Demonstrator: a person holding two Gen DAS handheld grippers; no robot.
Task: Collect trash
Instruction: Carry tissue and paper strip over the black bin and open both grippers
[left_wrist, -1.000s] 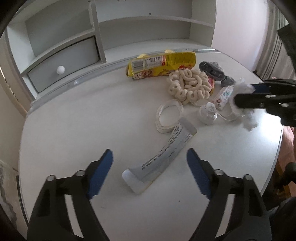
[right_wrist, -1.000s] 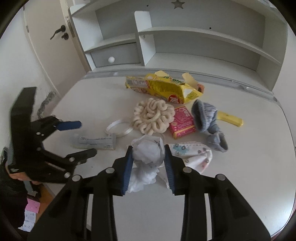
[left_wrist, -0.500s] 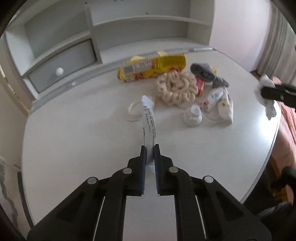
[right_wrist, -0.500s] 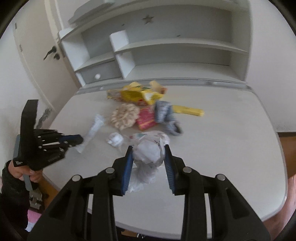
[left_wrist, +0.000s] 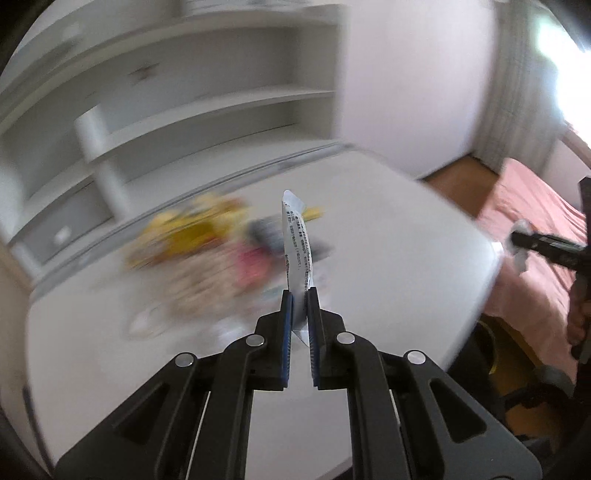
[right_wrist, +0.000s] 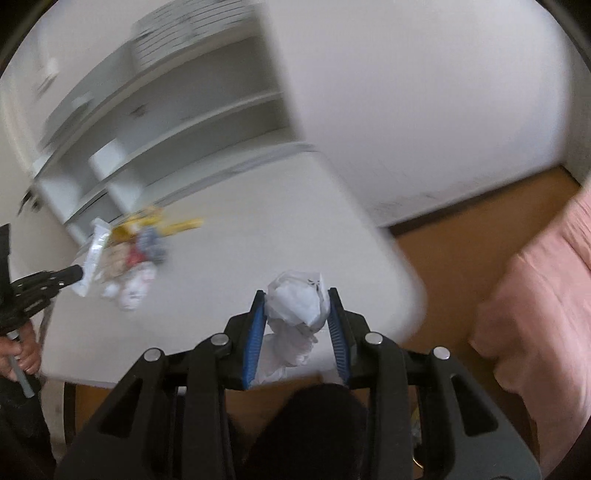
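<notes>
My left gripper (left_wrist: 299, 295) is shut on a long grey-white printed wrapper (left_wrist: 297, 243), which stands upright above the white table (left_wrist: 388, 266). My right gripper (right_wrist: 297, 295) is shut on a crumpled white tissue wad (right_wrist: 297, 306) and holds it near the table's right edge (right_wrist: 391, 266). In the left wrist view the right gripper (left_wrist: 517, 240) shows at far right, off the table. In the right wrist view the left gripper (right_wrist: 75, 275) shows at far left with the wrapper (right_wrist: 92, 254).
A blurred pile stays on the table: a yellow packet (left_wrist: 184, 229), cream rings (left_wrist: 199, 277), a pink box (left_wrist: 255, 266), a grey sock (right_wrist: 149, 243). White shelves (left_wrist: 184, 122) stand behind. A pink bed (right_wrist: 535, 295) and wooden floor (right_wrist: 461, 240) lie to the right.
Both grippers have swung to the right with their loads. The right gripper has moved from over the table to its right edge. The left gripper has lifted the wrapper higher.
</notes>
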